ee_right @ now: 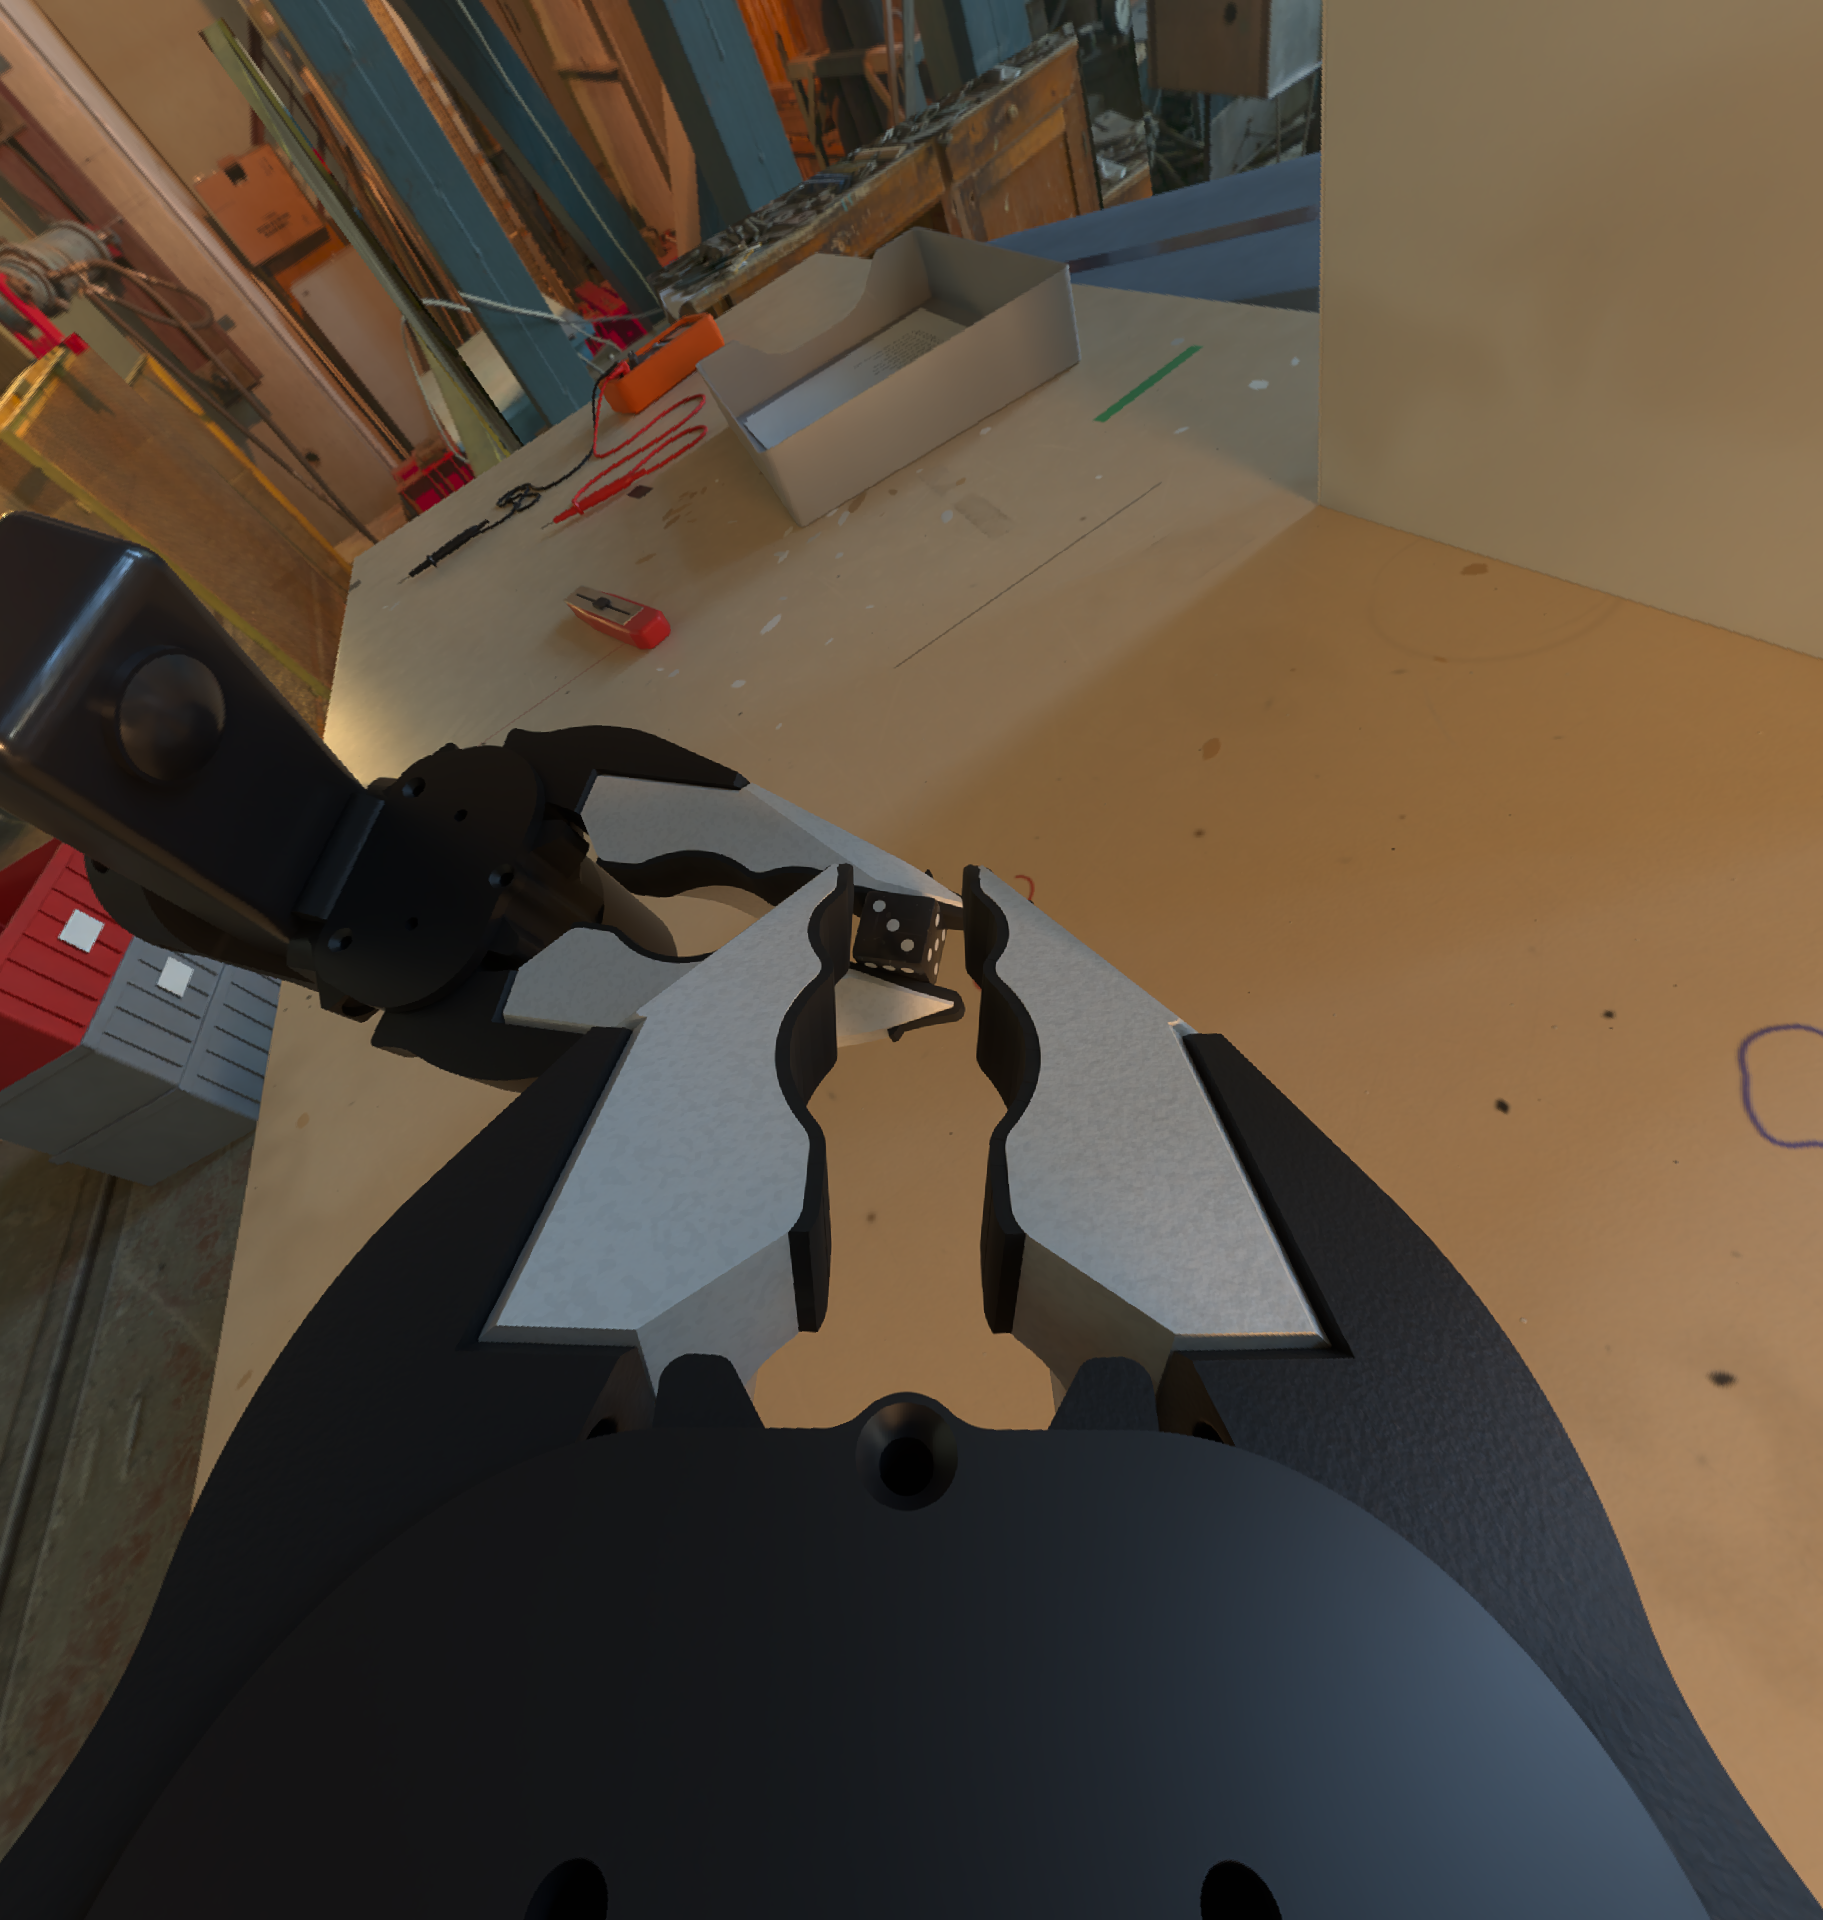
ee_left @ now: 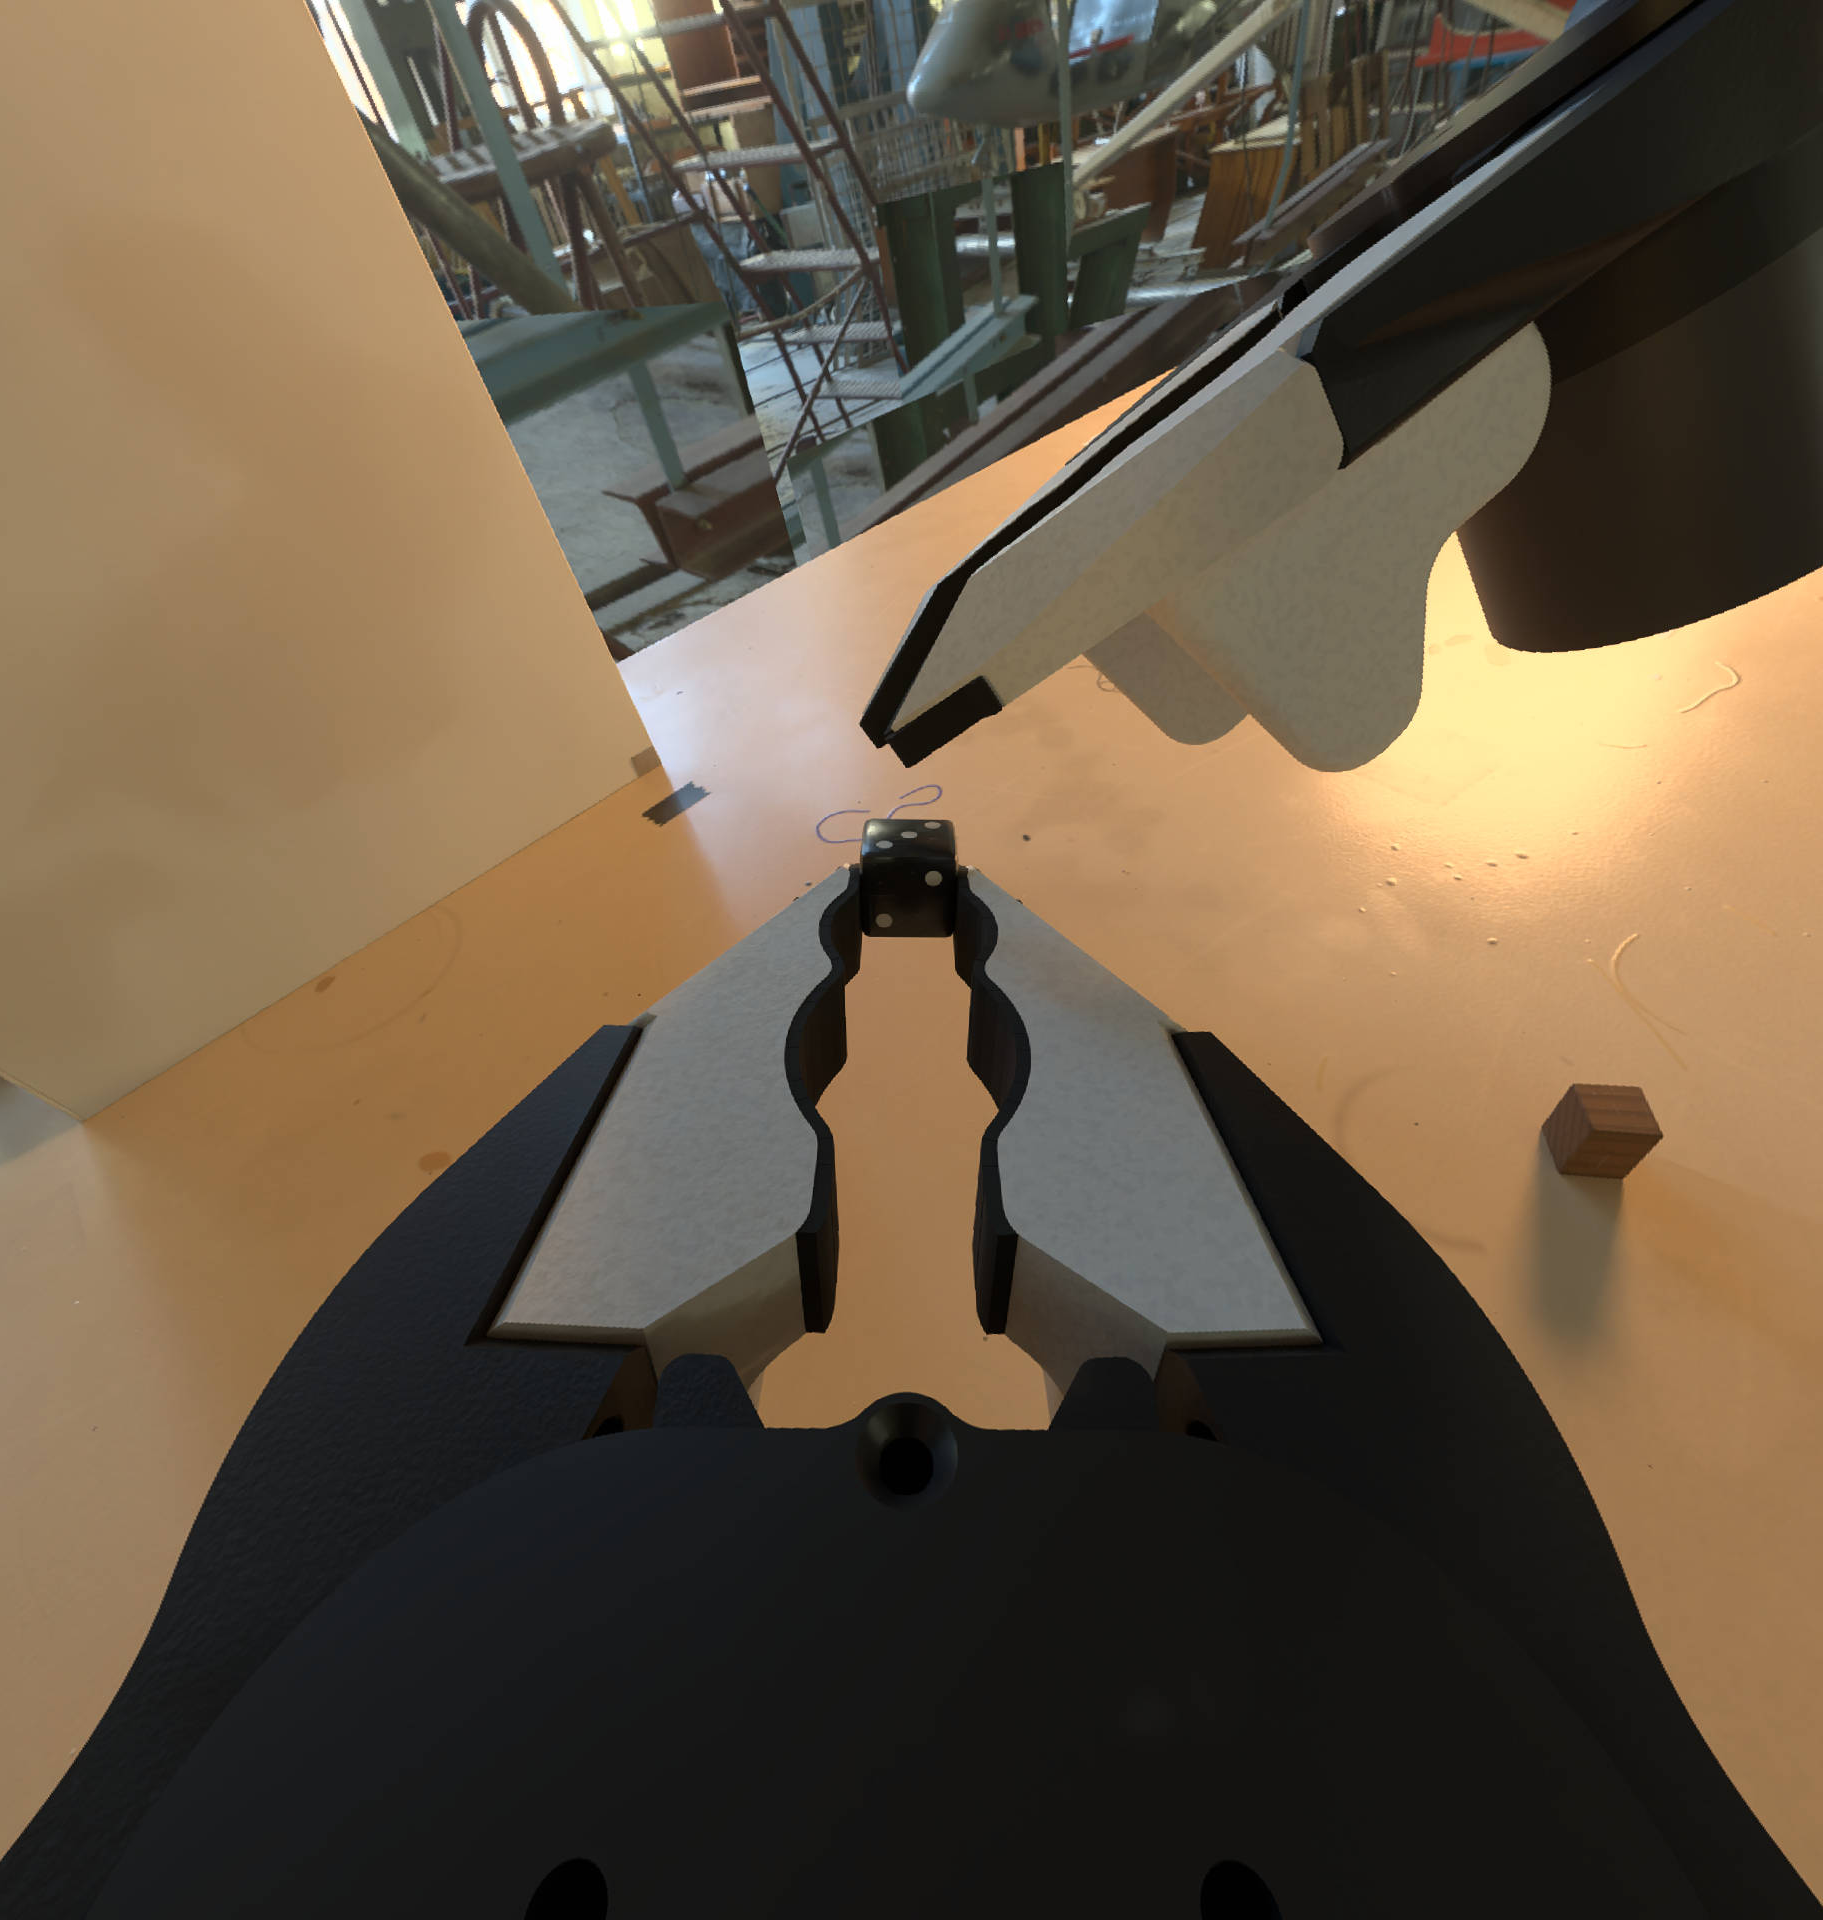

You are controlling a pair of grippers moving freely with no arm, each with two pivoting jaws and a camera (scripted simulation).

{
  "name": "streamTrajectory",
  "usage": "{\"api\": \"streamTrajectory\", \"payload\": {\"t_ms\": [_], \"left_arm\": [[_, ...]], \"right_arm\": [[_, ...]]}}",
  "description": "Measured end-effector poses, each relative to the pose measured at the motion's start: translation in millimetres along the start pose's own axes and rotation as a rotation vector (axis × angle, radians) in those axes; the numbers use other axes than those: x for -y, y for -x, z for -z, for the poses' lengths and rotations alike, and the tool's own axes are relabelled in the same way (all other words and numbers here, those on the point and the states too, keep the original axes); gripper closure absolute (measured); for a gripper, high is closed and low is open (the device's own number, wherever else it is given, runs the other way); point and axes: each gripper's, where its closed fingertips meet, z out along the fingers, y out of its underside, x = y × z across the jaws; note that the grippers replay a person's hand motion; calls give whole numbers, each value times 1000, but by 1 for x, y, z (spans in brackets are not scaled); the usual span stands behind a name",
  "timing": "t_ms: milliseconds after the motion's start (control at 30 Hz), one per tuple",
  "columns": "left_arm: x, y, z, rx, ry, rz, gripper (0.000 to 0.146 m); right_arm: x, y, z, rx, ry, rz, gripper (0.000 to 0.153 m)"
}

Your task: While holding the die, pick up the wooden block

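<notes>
My left gripper (ee_left: 907, 883) is shut on a black die with white pips (ee_left: 908, 878), pinched at its fingertips just above the tan table (ee_left: 1354, 935). The small brown wooden block (ee_left: 1603, 1130) rests on the table to its right, apart from both grippers. My right gripper (ee_left: 917, 727) hovers above and just beyond the die, pointing down at it. In the right wrist view, my right gripper (ee_right: 905, 883) is open and empty. The die (ee_right: 896, 940) shows through its gap, held by the left gripper (ee_right: 943, 951) coming in from the left. The block does not show there.
A tall beige panel (ee_left: 211, 520) stands on the table at the left; it also shows in the right wrist view (ee_right: 1561, 260). Farther off are a grey open box (ee_right: 938, 416), a red utility knife (ee_right: 616, 618), an orange meter (ee_right: 668, 379) with leads, and red and grey drawer bins (ee_right: 55, 987).
</notes>
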Motion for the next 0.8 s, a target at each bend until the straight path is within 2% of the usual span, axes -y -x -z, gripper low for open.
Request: {"api": "streamTrajectory", "payload": {"t_ms": [167,300,367,500,633,700,800], "left_arm": [[2,-1,1,-10,-12,9,130],[-4,6,2,2,17,-7,130],[-11,13,2,20,32,-2,130],[-24,24,0,36,46,28,130],[-31,24,-1,27,50,35,130],[-33,24,-3,24,56,36,130],[-33,24,-5,27,56,32,130]], "right_arm": [[11,-4,9,-5,-49,19,129],[13,-36,38,-100,-69,22,129],[-10,-53,54,-166,17,34,129],[-79,-81,90,-404,188,92,127],[-144,-97,97,-515,313,47,129],[-148,-101,96,-542,326,59,133],[-137,-106,96,-589,274,102,134]]}}
